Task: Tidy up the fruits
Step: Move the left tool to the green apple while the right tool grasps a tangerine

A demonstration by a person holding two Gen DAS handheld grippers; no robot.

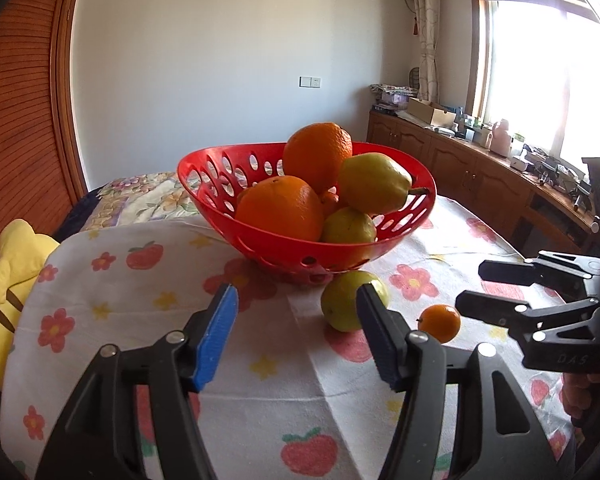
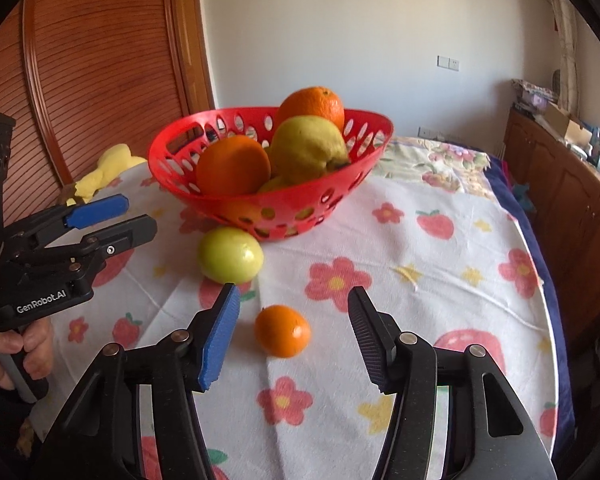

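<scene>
A red perforated basket [image 1: 220,184] [image 2: 172,160] stands on the flowered tablecloth and holds two oranges [image 1: 278,208], a yellow pear [image 1: 372,182] and a green fruit. In front of it on the cloth lie a green round fruit [image 1: 340,300] [image 2: 230,254] and a small orange [image 1: 440,322] [image 2: 283,331]. My left gripper [image 1: 298,300] [image 2: 140,214] is open and empty, with the green fruit just beyond its right finger. My right gripper [image 2: 294,296] [image 1: 470,286] is open too. The small orange sits on the cloth in the gap between its fingers, and the pads are clear of it.
The tablecloth [image 2: 420,280] covers a round table whose edge curves away on the right. A yellow plush toy [image 1: 16,264] lies at the table's left edge. A wooden cabinet [image 1: 460,168] with clutter runs under the window. A hand [image 2: 16,344] holds the left gripper's handle.
</scene>
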